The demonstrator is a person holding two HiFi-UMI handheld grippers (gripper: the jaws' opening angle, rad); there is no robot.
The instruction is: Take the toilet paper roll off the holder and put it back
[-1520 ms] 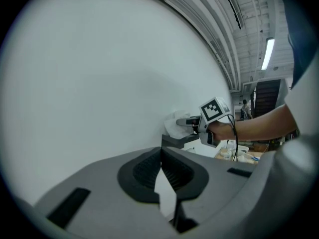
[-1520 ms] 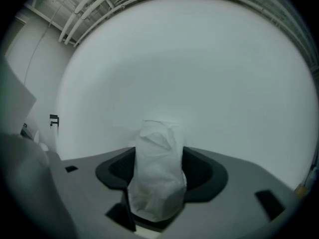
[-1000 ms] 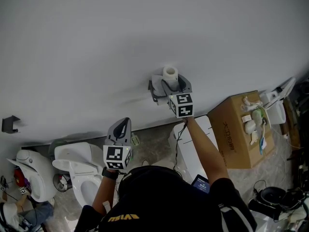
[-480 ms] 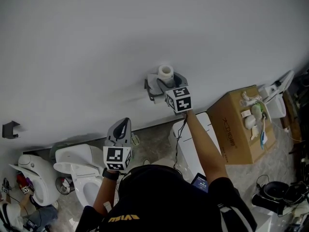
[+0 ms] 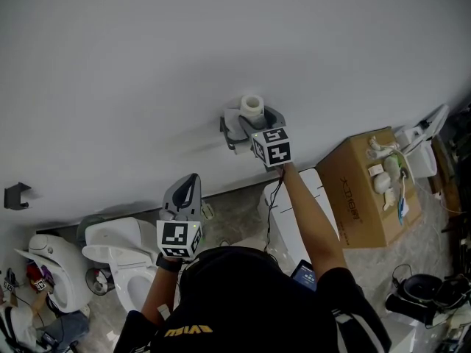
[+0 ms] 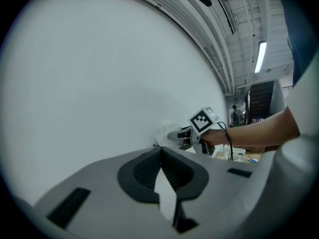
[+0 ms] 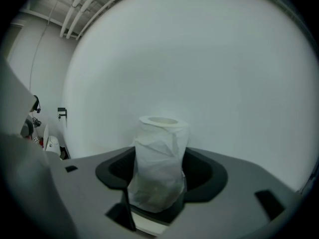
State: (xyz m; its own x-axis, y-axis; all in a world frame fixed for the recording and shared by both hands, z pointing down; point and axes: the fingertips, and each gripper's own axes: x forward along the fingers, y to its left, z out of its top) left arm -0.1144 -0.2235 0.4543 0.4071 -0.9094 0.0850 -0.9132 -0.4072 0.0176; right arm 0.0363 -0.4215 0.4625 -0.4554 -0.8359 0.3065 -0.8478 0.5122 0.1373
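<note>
White wrapped toilet paper roll [image 7: 158, 158] being pinched by right tool [image 5: 252, 121], apparently off holder; replacing judged outstanding. Left tool [image 6: 160, 156], at 7 o'clock, being held pressed together, empty.

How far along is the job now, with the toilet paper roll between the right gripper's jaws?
Done, it seems: the toilet paper roll is off its holder, as no holder shows around it. In hand: the right gripper is shut on the roll, close to the white wall. The left gripper is shut and empty. Left: setting the roll back on the holder.
</note>
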